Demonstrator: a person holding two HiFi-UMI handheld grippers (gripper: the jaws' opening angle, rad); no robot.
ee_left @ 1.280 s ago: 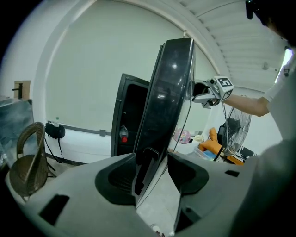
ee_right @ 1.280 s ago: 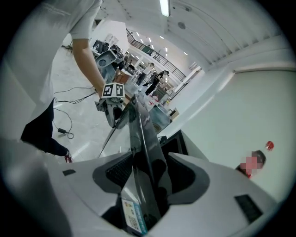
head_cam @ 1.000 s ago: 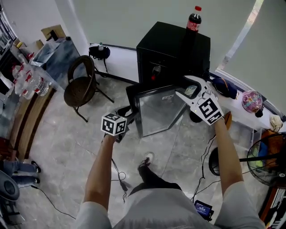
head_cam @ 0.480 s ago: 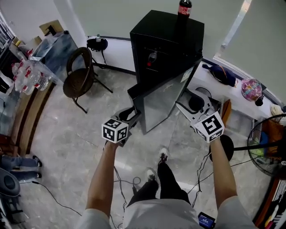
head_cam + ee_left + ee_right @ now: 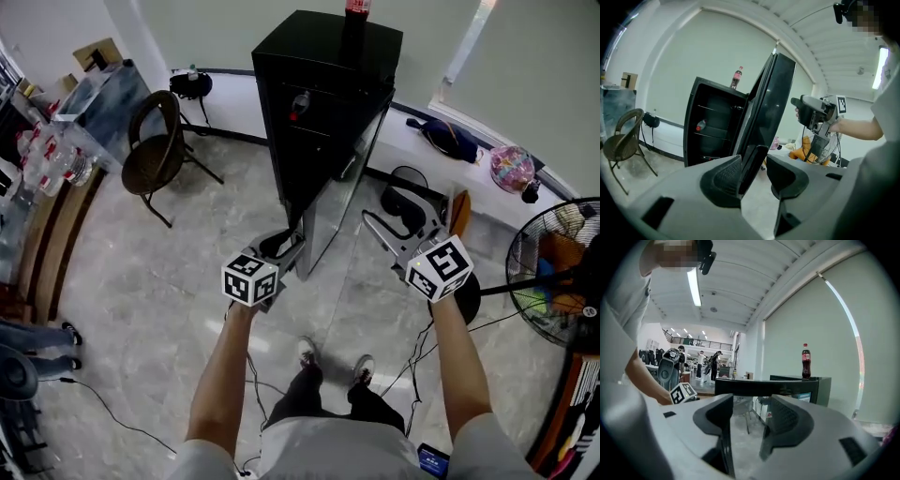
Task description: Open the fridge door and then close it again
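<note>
left gripper [image 5: 754, 174]: jaws half spread and have just been closing. the free edge of the door [image 5: 771, 93] stands between them, close against one pad with a gap on the other side, so it is not pinched.
right gripper [image 5: 750, 416]: jaws spread wide with nothing between them, held off to the right, apart from the door.
door: swung well out toward the person, hinged on the right side of the fridge [image 5: 323, 56].
handling (judged): stiff, flat panel with a glossy, likely slippery face. it should swing lightly if taken or pushed at the free edge, far from the hinge. close it gently.
fridge interior: dark and mostly bare, with one red-topped item [image 5: 700, 125] on a shelf.
on top: a bottle [image 5: 736, 78], upright; a slam could tip it.
</note>
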